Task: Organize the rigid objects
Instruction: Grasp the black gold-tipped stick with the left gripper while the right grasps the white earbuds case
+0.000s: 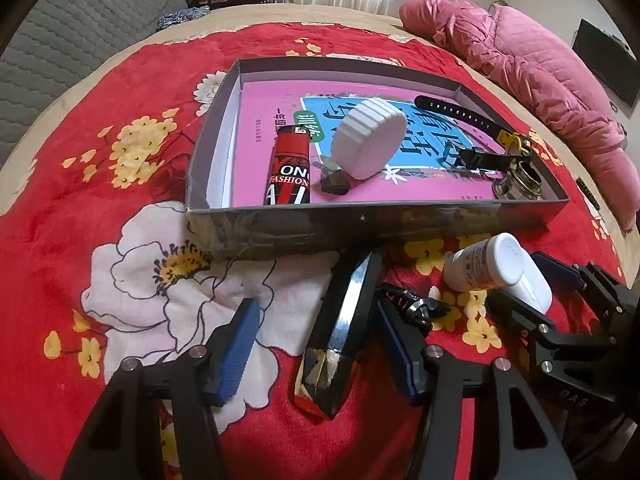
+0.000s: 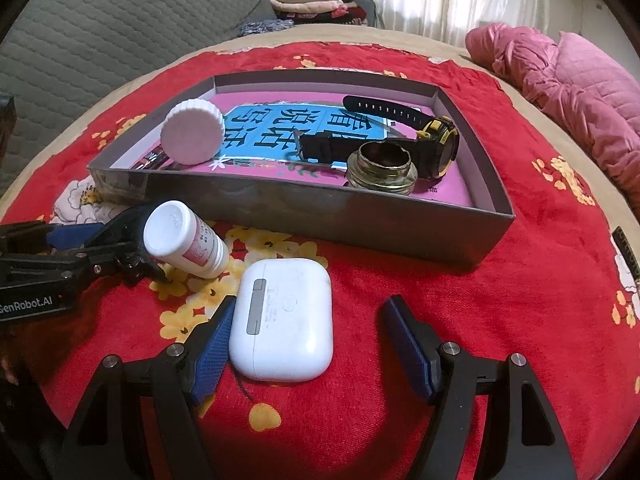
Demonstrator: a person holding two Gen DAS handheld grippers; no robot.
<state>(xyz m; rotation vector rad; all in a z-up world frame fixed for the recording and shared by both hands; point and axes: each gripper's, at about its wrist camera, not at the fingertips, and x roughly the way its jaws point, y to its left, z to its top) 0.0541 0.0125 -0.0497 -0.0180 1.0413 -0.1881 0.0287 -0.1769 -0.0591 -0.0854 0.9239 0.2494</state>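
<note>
A grey box on the red floral blanket holds a pink book, a white round lid, a red can, a black watch and a metal ring. My left gripper is open around a dark mirror-like flat object lying in front of the box. My right gripper is open around a white earbud case; the case touches its left finger. A white pill bottle lies between the grippers.
A small black metal piece lies right of the flat object. A pink quilted jacket lies at the back right. A grey sofa and folded clothes stand behind.
</note>
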